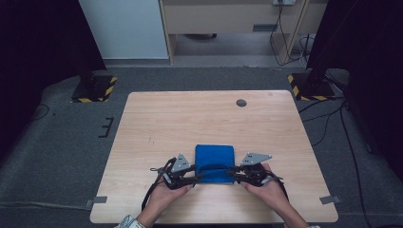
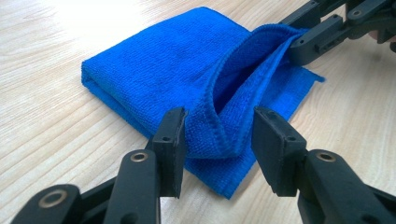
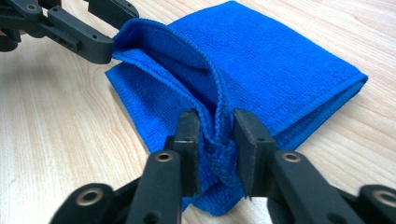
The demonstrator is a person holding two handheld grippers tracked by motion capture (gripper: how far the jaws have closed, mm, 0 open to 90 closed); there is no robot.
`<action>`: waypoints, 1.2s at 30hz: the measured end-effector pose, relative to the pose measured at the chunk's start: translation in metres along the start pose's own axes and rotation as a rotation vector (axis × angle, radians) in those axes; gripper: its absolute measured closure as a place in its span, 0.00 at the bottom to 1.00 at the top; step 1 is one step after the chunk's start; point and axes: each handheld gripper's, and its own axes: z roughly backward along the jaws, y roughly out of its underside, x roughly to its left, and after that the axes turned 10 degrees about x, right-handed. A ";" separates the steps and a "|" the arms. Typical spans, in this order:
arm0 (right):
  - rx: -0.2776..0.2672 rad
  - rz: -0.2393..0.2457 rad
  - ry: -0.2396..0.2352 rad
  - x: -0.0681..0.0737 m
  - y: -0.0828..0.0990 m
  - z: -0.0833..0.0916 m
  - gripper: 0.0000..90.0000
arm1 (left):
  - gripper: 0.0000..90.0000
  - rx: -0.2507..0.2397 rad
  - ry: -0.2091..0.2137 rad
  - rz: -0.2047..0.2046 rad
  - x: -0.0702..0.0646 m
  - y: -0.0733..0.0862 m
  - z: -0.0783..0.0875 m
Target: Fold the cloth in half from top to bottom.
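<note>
A folded blue cloth (image 1: 215, 161) lies on the wooden table (image 1: 190, 114) near its front edge, its near top layer lifted into an arch (image 2: 243, 60). My left gripper (image 1: 198, 178) is at the cloth's left front corner. In the left gripper view the left gripper (image 2: 219, 140) stands open, with the raised hem loose between the pads and a gap on one side. My right gripper (image 1: 231, 173) is at the right front corner. In the right gripper view the right gripper (image 3: 217, 149) pinches the bunched hem (image 3: 219, 140).
A round grey grommet (image 1: 241, 102) sits in the table's far side. Bare wood stretches behind and beside the cloth. Two stand bases with yellow-black stripes (image 1: 95, 89) (image 1: 309, 87) rest on the grey floor beyond the table. Cables run at the right.
</note>
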 end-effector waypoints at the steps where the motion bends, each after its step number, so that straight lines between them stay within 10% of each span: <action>1: 0.000 -0.002 0.000 0.001 0.000 0.000 0.76 | 0.61 -0.001 0.003 -0.002 -0.001 0.000 0.001; 17: 0.030 -0.034 0.021 0.011 0.002 0.015 0.39 | 0.62 -0.008 0.022 -0.025 -0.009 0.002 0.009; 36: -0.072 -0.120 0.100 -0.007 -0.032 0.004 0.35 | 0.59 -0.064 -0.077 0.054 0.026 -0.020 0.003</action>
